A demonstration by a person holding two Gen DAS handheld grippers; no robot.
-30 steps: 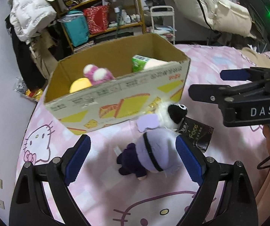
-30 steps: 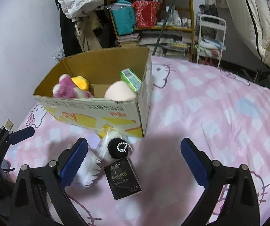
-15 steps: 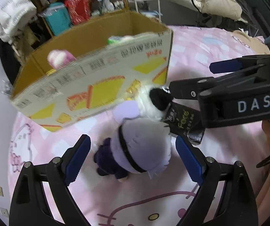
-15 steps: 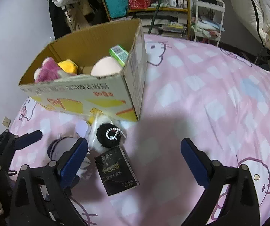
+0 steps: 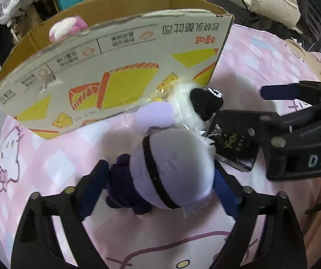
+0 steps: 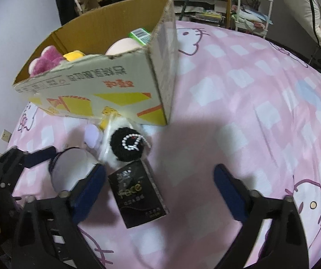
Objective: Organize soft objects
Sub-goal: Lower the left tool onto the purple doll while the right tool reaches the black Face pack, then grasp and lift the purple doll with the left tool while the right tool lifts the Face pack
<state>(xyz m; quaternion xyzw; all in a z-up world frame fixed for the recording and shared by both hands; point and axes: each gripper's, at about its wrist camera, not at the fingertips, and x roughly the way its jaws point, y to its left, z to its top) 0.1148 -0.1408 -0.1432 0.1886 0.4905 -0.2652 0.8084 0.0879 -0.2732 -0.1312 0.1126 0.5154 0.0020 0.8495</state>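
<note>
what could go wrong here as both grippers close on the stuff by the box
The left gripper is closing around the purple plush, whose head is wide and rounded; it could squeeze out sideways. The right gripper is closing around the black packet, which lies flat and touches the black-and-white fluffy toy; a finger might snag that too.

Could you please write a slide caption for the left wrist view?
Left hand-held gripper closing around a lavender plush doll on the pink bedspread, beside the cardboard box.
</note>
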